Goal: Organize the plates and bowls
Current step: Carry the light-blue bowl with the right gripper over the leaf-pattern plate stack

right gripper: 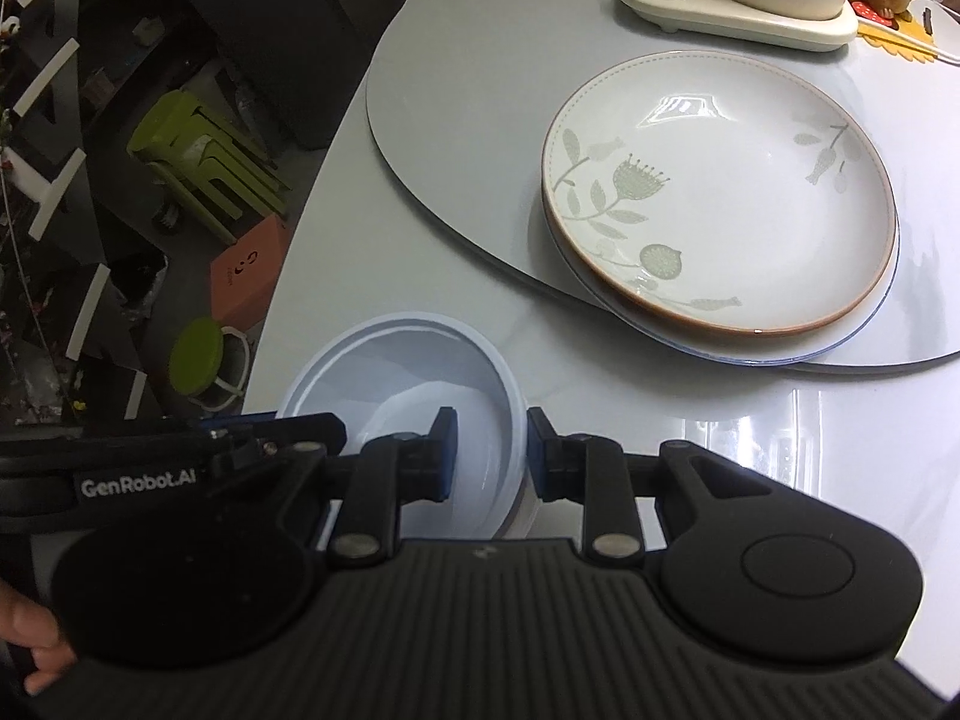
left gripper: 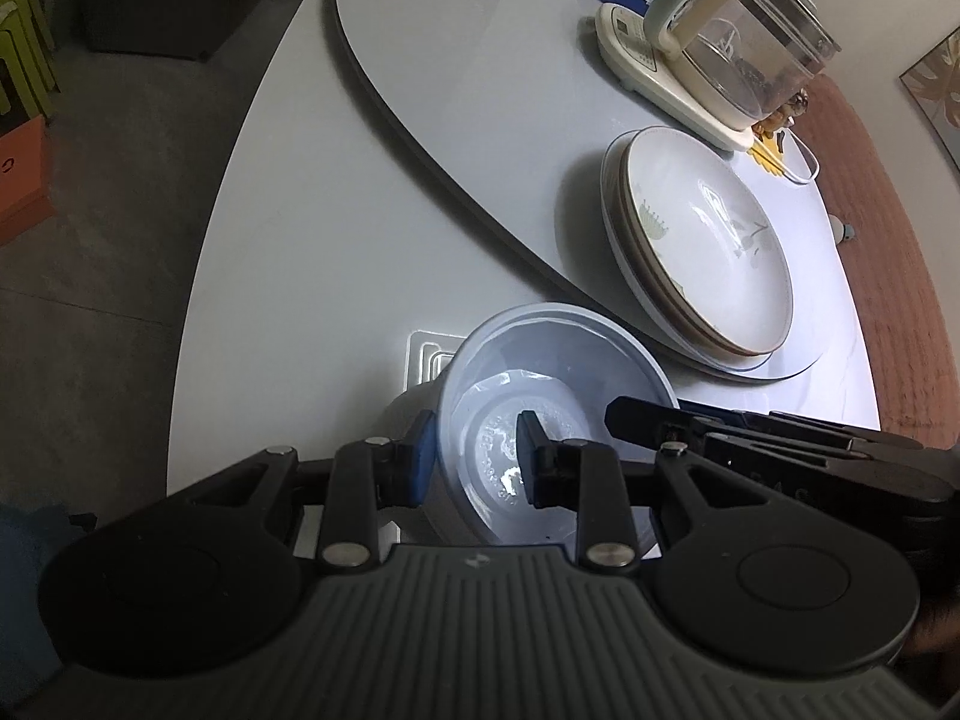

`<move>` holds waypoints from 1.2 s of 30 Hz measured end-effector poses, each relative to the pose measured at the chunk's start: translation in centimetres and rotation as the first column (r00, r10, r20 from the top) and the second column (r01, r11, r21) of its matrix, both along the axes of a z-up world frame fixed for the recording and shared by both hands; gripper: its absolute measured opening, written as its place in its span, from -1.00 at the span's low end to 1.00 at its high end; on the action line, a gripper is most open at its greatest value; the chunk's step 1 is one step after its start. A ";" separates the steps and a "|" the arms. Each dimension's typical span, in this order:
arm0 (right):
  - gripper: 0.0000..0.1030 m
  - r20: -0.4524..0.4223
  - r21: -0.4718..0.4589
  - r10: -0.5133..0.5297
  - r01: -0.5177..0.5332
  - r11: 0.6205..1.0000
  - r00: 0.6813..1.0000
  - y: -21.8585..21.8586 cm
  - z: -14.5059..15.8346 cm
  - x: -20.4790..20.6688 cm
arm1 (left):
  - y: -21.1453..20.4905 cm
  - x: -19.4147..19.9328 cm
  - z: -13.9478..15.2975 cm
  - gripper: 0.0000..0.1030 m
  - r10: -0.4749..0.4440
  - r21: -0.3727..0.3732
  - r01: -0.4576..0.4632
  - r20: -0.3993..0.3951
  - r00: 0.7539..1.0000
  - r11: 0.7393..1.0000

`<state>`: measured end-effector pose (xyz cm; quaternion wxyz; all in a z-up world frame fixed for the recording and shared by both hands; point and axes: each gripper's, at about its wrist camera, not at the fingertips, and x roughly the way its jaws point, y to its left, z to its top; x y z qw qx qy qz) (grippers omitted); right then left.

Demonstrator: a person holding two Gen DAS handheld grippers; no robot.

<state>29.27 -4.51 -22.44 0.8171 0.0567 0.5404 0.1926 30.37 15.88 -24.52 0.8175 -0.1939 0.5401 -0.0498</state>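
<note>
- Left tongs: partly spread, straddling the wall of the pale blue round plastic bowl; blue-padded left finger outside the wall, right finger inside the cavity. Actual clamping on the wall impossible to confirm, since a gap seems to show at the inner pad.
- Right tongs: narrowly spread across the opposite side of the same pale blue bowl; one finger inside, the other outside, rim running between them. Firm pinch or loose straddle: cannot tell.
- Pose: both tools reaching low over the near edge of the white glossy round table, pointing forward toward the table's middle; right tool's black body entering the left view from the right side, left tool's body with white lettering crossing the right view from the left. Fingertips of a bare hand visible at the lower left of the right view.
- Bowl: close to the near table edge, mouth opening upward and tilted toward the left camera, round with no long axis; contact with the table unclear.
- Stack of shallow round ceramic plates, top one cream with grey-green floral print and brown rim, lying flat on the grey round turntable, beyond the bowl and apart from it.
- Cream electric kettle base with glass pot farther back on the turntable.
</note>
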 end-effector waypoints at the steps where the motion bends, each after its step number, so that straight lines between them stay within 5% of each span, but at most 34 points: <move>1: -0.45 0.001 0.002 -0.005 0.005 1.000 1.000 -0.1 0.0 -0.1 | 0.0 0.0 0.0 -0.38 0.001 -0.002 -0.001 -0.004 1.000 1.000; 5: -0.44 -0.012 0.007 -0.025 0.025 1.000 1.000 -0.4 0.5 -0.3 | 0.0 0.1 0.6 -0.17 0.008 0.002 -0.008 -0.002 1.000 1.000; 21: -0.44 0.020 0.037 -0.045 0.044 0.998 0.999 -2.8 7.2 -1.0 | -0.8 -1.9 8.5 -0.16 0.011 0.021 -0.012 0.033 0.999 1.000; 32: -0.43 0.012 0.044 -0.050 0.049 0.998 0.999 -3.7 7.2 -1.5 | -1.2 -2.5 8.3 -0.10 0.042 0.035 -0.043 0.025 0.999 0.998; 36: -0.20 0.003 0.042 -0.038 0.038 0.998 0.999 -3.7 6.5 -1.4 | -0.7 -2.4 7.4 0.00 0.069 0.031 -0.069 0.002 0.998 0.997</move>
